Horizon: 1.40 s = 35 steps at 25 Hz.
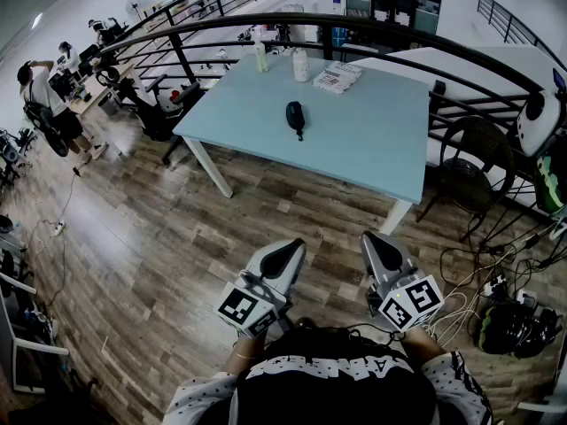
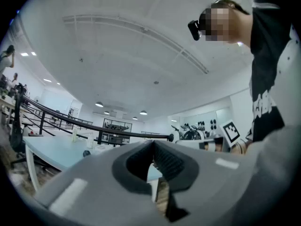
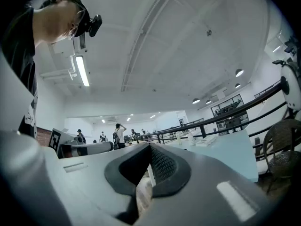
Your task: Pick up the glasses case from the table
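The glasses case [image 1: 295, 116] lay untouched on the pale blue bench [image 1: 372, 144], upper middle of the head view, well apart from the left gripper [image 1: 288, 251] and right gripper [image 1: 376, 242] at the bottom, both with fingers [image 2: 167, 163] pressed together, empty. Reaching and grasping remained; small things [image 1: 301, 65] at the far edge, perhaps bottles, were unclear

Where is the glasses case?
In the head view the glasses case lies near the middle of the blue table, nearer us than the white bottle.

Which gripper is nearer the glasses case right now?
Left, slightly. The left gripper sits almost straight before the glasses case; the right gripper is offset to its right. Both hang well short of the table.
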{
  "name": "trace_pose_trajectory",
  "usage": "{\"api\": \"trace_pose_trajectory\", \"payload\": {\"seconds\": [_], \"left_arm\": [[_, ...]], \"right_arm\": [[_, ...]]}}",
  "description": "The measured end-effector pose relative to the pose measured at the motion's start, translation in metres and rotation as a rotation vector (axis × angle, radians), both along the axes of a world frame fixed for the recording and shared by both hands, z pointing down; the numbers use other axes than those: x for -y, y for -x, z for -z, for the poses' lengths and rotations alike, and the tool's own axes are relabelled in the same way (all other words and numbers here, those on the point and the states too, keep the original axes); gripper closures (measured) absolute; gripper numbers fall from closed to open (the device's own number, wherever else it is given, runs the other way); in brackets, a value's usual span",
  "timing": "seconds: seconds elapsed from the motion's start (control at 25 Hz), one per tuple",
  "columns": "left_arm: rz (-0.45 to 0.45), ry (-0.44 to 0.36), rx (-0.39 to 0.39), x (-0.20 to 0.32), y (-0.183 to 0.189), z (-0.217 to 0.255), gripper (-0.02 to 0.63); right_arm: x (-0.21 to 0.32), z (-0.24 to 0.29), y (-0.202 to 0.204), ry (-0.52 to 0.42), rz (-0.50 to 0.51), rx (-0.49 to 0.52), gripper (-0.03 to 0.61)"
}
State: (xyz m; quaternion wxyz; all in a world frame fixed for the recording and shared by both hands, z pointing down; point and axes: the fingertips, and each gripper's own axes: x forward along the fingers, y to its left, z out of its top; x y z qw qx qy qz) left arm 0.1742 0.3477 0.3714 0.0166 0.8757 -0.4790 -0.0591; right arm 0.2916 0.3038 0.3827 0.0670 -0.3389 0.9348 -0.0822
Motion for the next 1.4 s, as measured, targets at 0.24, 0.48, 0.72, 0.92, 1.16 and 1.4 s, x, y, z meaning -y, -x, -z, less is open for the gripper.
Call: {"api": "trace_pose_trajectory", "payload": {"seconds": [0.24, 0.48, 0.72, 0.92, 1.16, 1.4], "left_arm": [[0.012, 0.004, -0.002, 0.0, 0.006, -0.001, 0.614], [0.007, 0.0, -0.012, 0.0, 0.009, -0.002, 0.614], [0.037, 0.002, -0.013, -0.003, 0.029, -0.001, 0.614], [0.068, -0.003, -0.03, -0.007, 0.053, -0.004, 0.614], [0.127, -0.006, -0.035, -0.012, 0.103, -0.005, 0.614], [0.167, -0.006, -0.051, -0.019, 0.148, -0.009, 0.614]], "right_arm": [[0.001, -0.002, 0.003, 0.0, -0.002, -0.006, 0.574], [0.004, -0.004, 0.004, 0.02, -0.017, 0.012, 0.574], [0.009, -0.003, 0.017, 0.04, -0.016, 0.025, 0.574], [0.014, -0.006, 0.037, 0.041, -0.008, 0.0, 0.574], [0.018, -0.009, 0.081, 0.046, 0.01, -0.034, 0.574], [0.021, -0.01, 0.122, 0.049, 0.025, -0.052, 0.574]]}}
